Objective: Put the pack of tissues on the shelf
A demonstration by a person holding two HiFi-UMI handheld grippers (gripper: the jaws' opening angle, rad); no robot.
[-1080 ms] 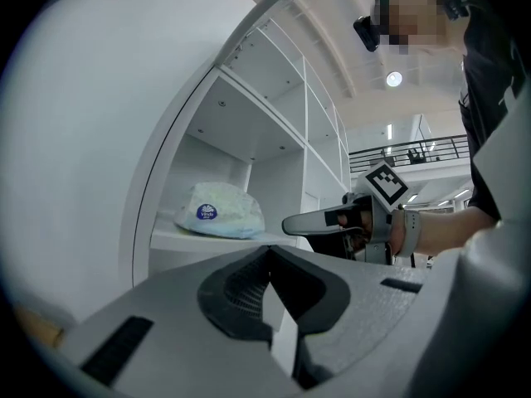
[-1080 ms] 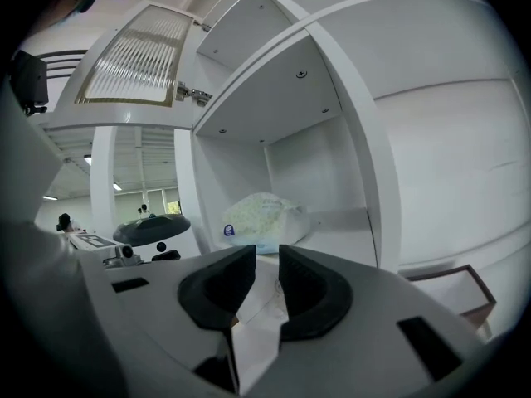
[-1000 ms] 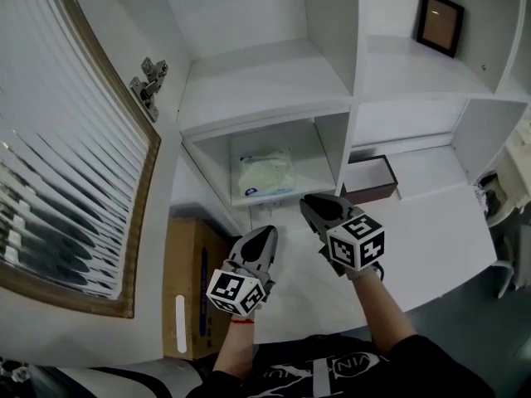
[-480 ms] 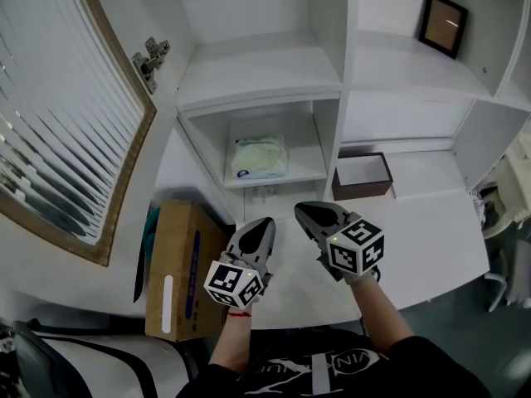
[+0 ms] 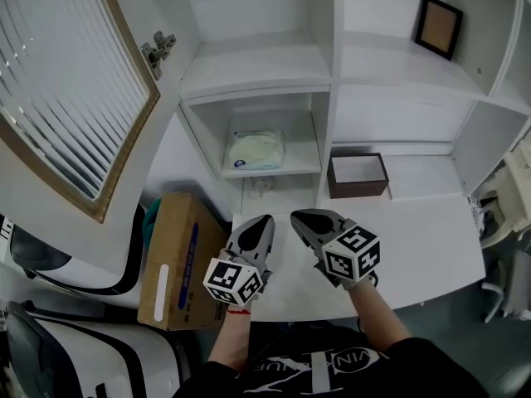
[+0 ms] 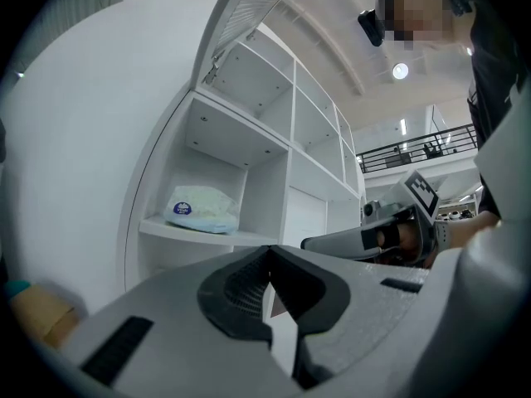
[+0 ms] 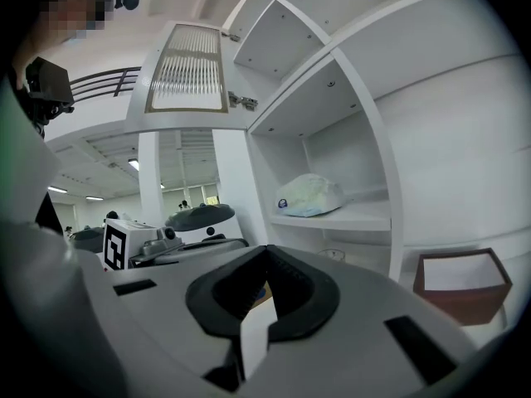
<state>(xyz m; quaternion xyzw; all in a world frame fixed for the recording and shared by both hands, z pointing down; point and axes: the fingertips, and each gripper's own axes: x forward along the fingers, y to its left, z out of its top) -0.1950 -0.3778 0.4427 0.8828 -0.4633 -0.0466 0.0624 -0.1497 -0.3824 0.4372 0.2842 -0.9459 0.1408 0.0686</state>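
The pack of tissues (image 5: 254, 150) lies flat on the low shelf board (image 5: 302, 166) of the white unit; it also shows as a pale lump with a blue label, the pack (image 6: 202, 209) in the left gripper view and the pack (image 7: 309, 196) in the right gripper view. Both grippers hover over the white desk, well in front of the shelf and apart from the pack. My left gripper (image 5: 260, 226) is shut with nothing in it, its tips (image 6: 269, 250) meeting. My right gripper (image 5: 305, 220) is shut and empty too, tips (image 7: 265, 249) together.
A dark brown open box (image 5: 358, 175) stands on the desk (image 5: 423, 239) in the neighbouring compartment. A small dark picture frame (image 5: 437, 25) leans on an upper shelf. A cardboard carton (image 5: 175, 259) sits on the floor at the left, beside a louvred cabinet door (image 5: 66, 81) that hangs open.
Both grippers have drawn back toward me, away from the shelf, and the right jaws have closed. The pack has stayed on the shelf.
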